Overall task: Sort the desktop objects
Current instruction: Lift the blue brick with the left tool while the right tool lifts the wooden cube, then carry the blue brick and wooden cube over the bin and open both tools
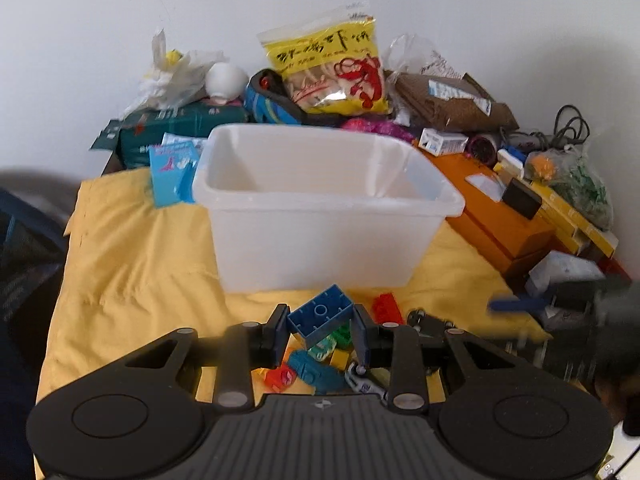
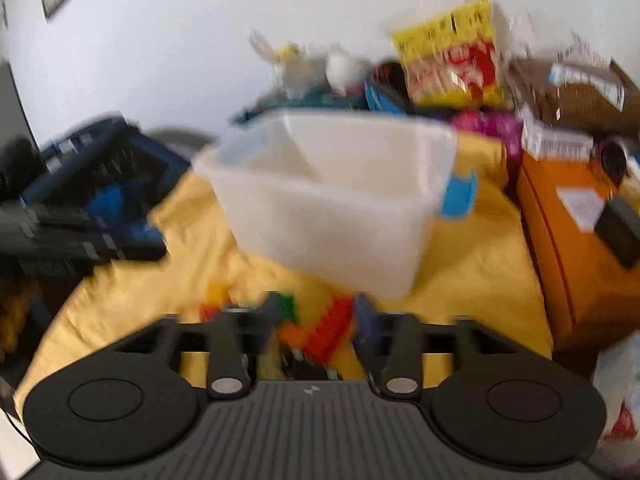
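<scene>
The left gripper (image 1: 320,322) grasps a blue building brick (image 1: 320,314) just before the white bin (image 1: 328,200), which looks empty. The right gripper (image 2: 316,320) stands released over loose bricks (image 2: 320,332); sorting has barely begun.

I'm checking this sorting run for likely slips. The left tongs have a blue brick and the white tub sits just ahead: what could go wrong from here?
1. The blue brick sits tilted between the left tongs, so it may twist or drop before reaching the white tub.
2. The right tongs hang close over the same brick pile; the two could collide.
3. The right wrist view is blurred, so aiming a grasp there looks unreliable.
</scene>
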A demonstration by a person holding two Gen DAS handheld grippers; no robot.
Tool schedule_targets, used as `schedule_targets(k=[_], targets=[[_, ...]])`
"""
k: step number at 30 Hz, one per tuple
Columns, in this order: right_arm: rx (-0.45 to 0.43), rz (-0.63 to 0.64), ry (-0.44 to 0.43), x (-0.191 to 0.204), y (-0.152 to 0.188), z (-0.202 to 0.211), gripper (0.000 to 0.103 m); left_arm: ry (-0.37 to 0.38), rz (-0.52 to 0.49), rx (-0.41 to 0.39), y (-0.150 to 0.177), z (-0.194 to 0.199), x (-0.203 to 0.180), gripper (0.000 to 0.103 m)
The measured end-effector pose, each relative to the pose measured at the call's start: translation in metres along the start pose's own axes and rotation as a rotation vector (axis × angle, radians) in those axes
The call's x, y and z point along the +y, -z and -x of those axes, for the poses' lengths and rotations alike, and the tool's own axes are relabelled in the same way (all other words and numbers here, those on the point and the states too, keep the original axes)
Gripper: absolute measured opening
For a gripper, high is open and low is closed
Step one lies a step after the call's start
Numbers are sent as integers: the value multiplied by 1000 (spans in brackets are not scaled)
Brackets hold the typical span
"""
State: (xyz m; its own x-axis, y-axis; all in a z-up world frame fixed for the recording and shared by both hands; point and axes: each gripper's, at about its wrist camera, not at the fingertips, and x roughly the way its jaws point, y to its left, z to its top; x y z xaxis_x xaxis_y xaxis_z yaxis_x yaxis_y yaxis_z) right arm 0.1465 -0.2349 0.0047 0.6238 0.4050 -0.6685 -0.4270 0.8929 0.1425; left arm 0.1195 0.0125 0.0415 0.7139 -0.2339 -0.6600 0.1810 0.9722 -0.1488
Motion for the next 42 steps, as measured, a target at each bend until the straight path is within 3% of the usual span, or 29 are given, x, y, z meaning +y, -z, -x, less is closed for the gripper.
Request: schedule_targets(k=[7,9,11,15,20,24,27,34,42], targets=[[167,96,-65,33,63,-38,61,-9,5,42,17,0,5,36],[190,107,-56,39,71,-52,54,-10,0,47,19,0,4,36],[205,118,-57,42,73,-62,36,-8,-5,47,19,1,3,36],[184,106,-74,34,66,-57,36,-4,8,33,15,5,3,36],[51,19,-99,9,28,-8,36,-6,11,-5,-8,12,4,36],[-80,-2,-81,-10,-26,23,36,-2,30,-28,-43,9,5,36],[-130,-21,-73,-21,-65,33,36,-9,16,-27,-74,4,4,36],[-81,-98,-66,-42,-130,18,36,13,24,11,-132,-18,6,36],[26,-112,-41,-54,-153,-15,36,30,61,100,-153,-52,9,36]])
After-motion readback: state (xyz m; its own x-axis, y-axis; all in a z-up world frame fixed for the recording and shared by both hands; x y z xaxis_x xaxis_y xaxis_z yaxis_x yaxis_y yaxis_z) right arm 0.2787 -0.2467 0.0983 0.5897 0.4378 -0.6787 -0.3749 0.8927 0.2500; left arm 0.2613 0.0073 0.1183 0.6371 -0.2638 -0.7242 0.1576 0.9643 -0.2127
